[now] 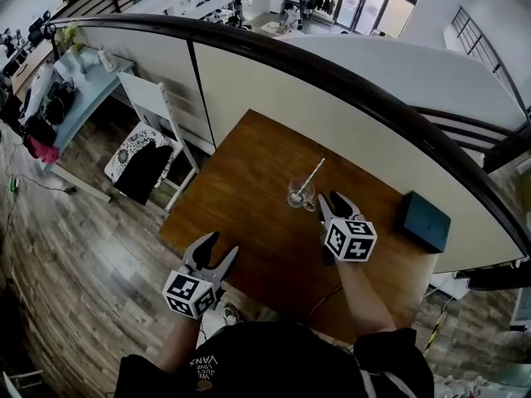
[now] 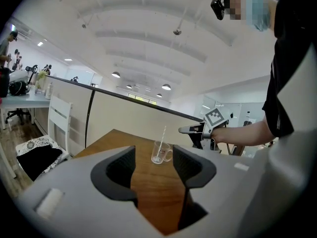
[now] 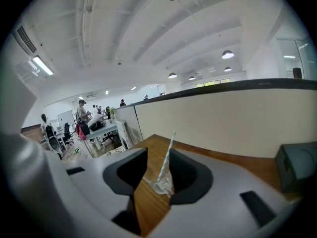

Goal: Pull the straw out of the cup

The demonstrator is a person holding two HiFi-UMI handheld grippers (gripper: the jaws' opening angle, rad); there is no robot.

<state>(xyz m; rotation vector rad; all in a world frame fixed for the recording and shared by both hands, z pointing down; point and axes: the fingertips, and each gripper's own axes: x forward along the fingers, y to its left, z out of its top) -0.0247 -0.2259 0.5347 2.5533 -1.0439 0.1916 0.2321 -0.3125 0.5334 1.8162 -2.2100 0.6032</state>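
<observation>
Open office; wooden counter (image 1: pixel 249 164) against partition (image 1: pixel 274 98). Cup (image 1: pixel 300 196) toward the counter's partition-side edge, straw (image 1: pixel 312 176) leaning toward the partition. My right gripper (image 1: pixel 330 202): jaws wide, empty, cup just ahead. My left gripper (image 1: pixel 222 245): jaws wide, empty, well back at near edge.

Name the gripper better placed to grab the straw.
Right: the right gripper sits beside the glass cup, straw framed between its open jaws; the left gripper is well back.
</observation>
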